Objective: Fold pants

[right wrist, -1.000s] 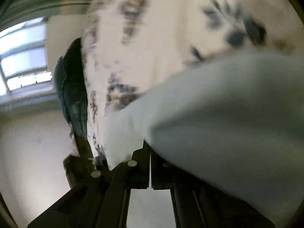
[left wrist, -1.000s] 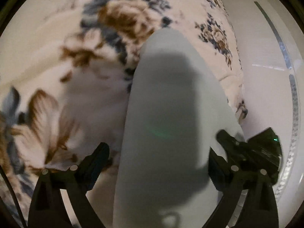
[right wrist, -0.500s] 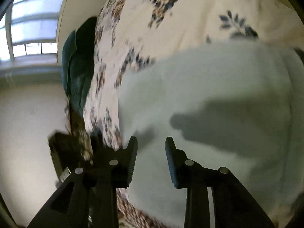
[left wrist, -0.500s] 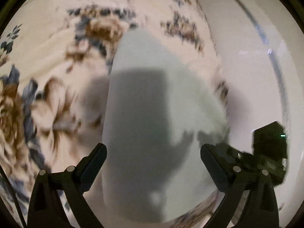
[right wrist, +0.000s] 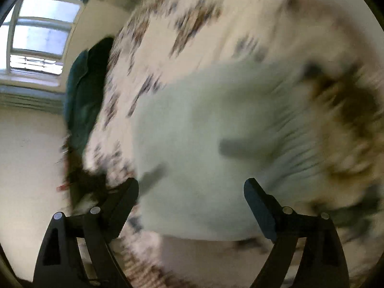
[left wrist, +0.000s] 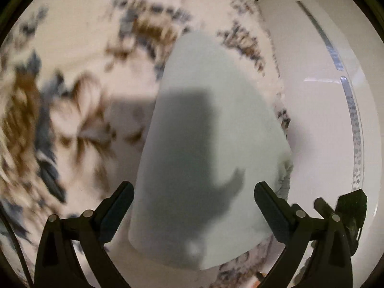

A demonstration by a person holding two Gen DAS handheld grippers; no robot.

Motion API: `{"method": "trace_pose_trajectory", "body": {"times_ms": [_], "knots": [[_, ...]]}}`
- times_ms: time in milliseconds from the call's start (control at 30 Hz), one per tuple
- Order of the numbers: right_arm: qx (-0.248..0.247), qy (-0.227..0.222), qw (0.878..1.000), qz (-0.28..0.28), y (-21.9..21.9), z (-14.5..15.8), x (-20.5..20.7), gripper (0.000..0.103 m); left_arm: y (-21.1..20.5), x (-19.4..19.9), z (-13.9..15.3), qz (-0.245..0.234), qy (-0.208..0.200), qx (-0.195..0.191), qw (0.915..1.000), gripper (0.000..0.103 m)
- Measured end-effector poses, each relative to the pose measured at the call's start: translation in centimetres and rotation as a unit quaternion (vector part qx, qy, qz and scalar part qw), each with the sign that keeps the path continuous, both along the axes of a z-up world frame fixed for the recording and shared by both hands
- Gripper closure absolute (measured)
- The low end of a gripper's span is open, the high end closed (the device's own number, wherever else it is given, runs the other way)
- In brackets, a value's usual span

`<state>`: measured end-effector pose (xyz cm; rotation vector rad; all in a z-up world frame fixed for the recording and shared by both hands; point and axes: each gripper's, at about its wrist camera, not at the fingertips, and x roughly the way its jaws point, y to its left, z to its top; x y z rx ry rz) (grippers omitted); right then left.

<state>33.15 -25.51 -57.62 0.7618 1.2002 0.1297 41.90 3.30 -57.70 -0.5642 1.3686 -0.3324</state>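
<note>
The pale mint-green pants [left wrist: 211,148] lie folded flat on the floral bedspread [left wrist: 72,72]. They also show in the right wrist view [right wrist: 204,148]. My left gripper [left wrist: 194,199] is open and empty, held above the near end of the pants. My right gripper [right wrist: 192,192] is open wide and empty, above the pants near the bed's edge. In the left wrist view the right gripper [left wrist: 345,206] shows at the lower right, beside the pants. Both views are blurred by motion.
A white wall or panel [left wrist: 324,120] runs along the bed's right side. In the right wrist view a dark teal cushion [right wrist: 81,100] lies at the bed's far end, under a window [right wrist: 40,36]. The bed's edge [right wrist: 148,259] is close below.
My right gripper has let go of the pants and opened wide. Both grippers have drawn back from the pants. The pants now lie flat, folded over.
</note>
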Motion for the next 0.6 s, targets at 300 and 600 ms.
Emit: {"method": "trace_pose_trajectory", "body": {"times_ms": [300, 600], "knots": [[-0.011, 0.146, 0.988, -0.039, -4.8, -7.1, -6.2, 0.018, -0.7, -4.6, -3.5, -0.052, 0.012, 0.116, 0.9918, 0.0], [-0.023, 0.15, 0.986, -0.061, -5.0, -14.9, -7.1, 0.016, 0.6, -3.6, -6.5, -0.048, 0.036, 0.055, 0.9967, 0.0]]}}
